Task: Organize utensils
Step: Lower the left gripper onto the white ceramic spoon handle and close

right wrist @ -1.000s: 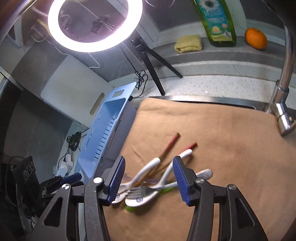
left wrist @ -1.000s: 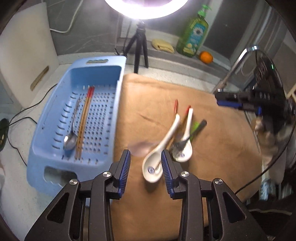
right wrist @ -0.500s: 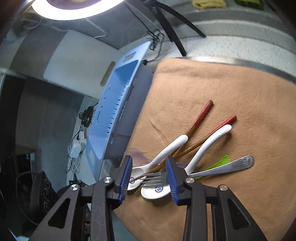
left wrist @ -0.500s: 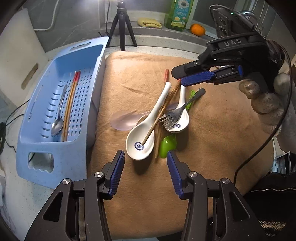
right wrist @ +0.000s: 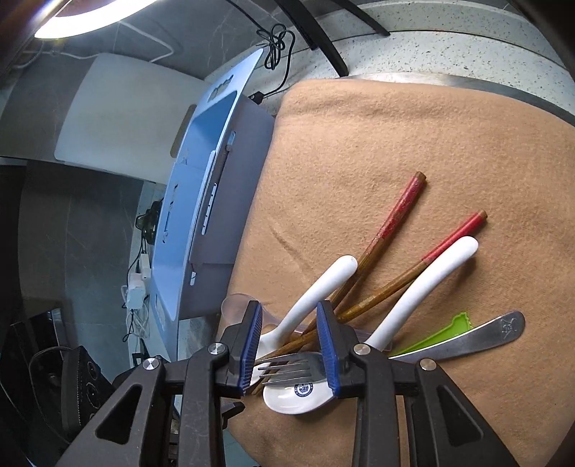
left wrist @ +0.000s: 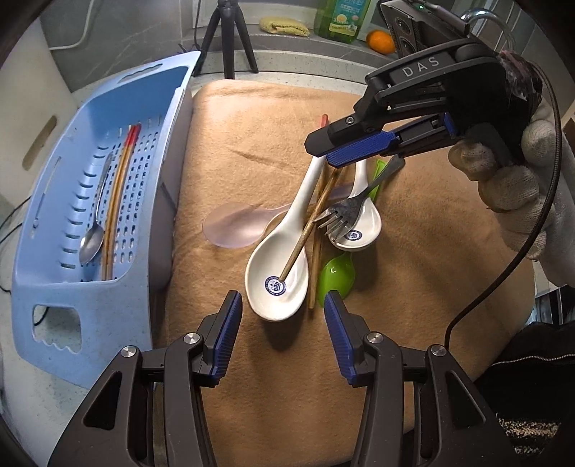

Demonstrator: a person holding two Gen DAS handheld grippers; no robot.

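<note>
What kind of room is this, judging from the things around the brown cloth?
Most likely a kitchen counter by a sink: a green dish soap bottle and a chrome faucet stand at the back, and a blue perforated drainer basket holds a metal spoon and chopsticks.

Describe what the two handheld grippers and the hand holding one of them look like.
Both grippers are matte black plastic with angular, cut-out arms, silver screws at the pivots and blue ribbed pads on the fingers. The right gripper carries pale "DAS" lettering on its body, and a thin black cable trails from it. The hand gripping it wears a white knitted glove. The left gripper looks the same make.
</note>
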